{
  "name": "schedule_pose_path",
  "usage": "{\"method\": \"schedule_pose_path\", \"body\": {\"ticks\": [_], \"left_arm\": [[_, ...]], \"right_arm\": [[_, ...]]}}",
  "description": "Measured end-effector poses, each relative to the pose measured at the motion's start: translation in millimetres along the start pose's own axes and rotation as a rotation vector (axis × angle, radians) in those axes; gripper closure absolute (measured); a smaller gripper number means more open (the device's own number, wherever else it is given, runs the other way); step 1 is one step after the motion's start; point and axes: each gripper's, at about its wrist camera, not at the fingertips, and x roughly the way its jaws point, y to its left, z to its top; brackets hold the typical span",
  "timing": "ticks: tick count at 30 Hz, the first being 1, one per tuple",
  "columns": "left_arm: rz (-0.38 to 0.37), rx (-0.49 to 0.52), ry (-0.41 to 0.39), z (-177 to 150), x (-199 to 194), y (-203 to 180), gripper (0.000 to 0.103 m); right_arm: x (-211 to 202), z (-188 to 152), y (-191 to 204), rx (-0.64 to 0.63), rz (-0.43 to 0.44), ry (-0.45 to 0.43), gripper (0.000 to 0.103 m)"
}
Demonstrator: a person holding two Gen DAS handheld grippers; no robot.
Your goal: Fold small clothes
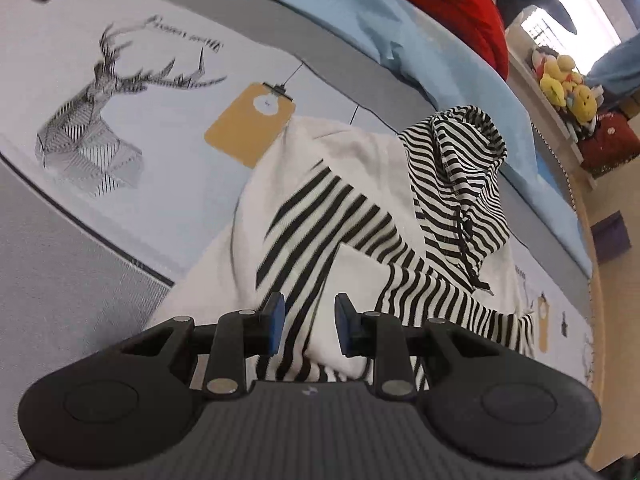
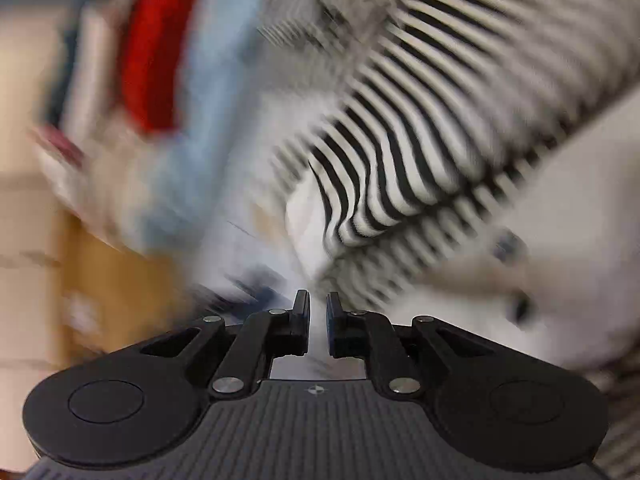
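Two grippers work a crumpled striped top [image 1: 400, 216] on a printed bedcover [image 1: 120, 100]: the left gripper [image 1: 310, 330] hovers open above it, the right gripper [image 2: 318, 326] is nearly closed on nothing, and a hasty grab could bunch layers.

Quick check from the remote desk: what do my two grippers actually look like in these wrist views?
Both match: left gripper and right gripper have a ribbed dark grey body, two round black discs, black linkage arms with silver pins, and blue-faced fingers. A small compass-like mark sits on each body. No cables or sleeves show.
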Motion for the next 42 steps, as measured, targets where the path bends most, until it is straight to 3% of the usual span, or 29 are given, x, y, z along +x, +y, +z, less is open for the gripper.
{"method": "schedule_pose_path", "body": {"ticks": [1,5,9,15,18,22,24,25,26,32,35,37,39,42], "left_arm": [[-0.011,-0.015,0.011,0,2,2,0.074],[-0.025,-0.034,0.044,-3,12,2,0.074],[-0.002,-0.008,0.063,-9,24,-3,0.074],[0.036,0.009,0.088,-17,48,-14,0.074],[0.078,0.044,0.099,-22,59,-22,0.062],[0.104,0.085,0.089,-25,62,-27,0.062],[0.116,0.127,0.084,-28,63,-32,0.069],[0.112,0.157,0.078,-29,62,-36,0.096],[0.119,0.177,0.062,-30,60,-39,0.098],[0.1,0.194,-0.15,-32,-9,-54,0.099],[0.187,0.162,-0.142,-43,-23,-49,0.098],[0.198,0.114,-0.062,-51,-19,-39,0.097],[0.214,0.076,-0.033,-53,-15,-31,0.097],[0.229,0.071,-0.12,-44,-23,-29,0.095]], "right_arm": [[2,-3,-1,-0.002,-0.071,0.01,0.093],[-12,4,-3,-0.025,-0.194,-0.053,0.093],[-35,20,-8,-0.103,-0.226,-0.167,0.093],[-59,48,-21,-0.146,-0.226,-0.235,0.088],[-71,63,-27,-0.152,-0.241,-0.273,0.088],[-92,87,-39,-0.128,-0.272,-0.344,0.084],[-103,96,-46,-0.114,-0.294,-0.384,0.08],[-106,100,-50,-0.103,-0.303,-0.396,0.08],[-109,103,-54,-0.088,-0.309,-0.407,0.079],[-115,109,-66,-0.027,-0.321,-0.437,0.079],[-108,106,-64,-0.037,-0.321,-0.428,0.079],[-101,103,-62,-0.049,-0.324,-0.415,0.078],[-94,100,-64,-0.043,-0.336,-0.394,0.075],[-84,98,-72,-0.015,-0.393,-0.377,0.073]]}}
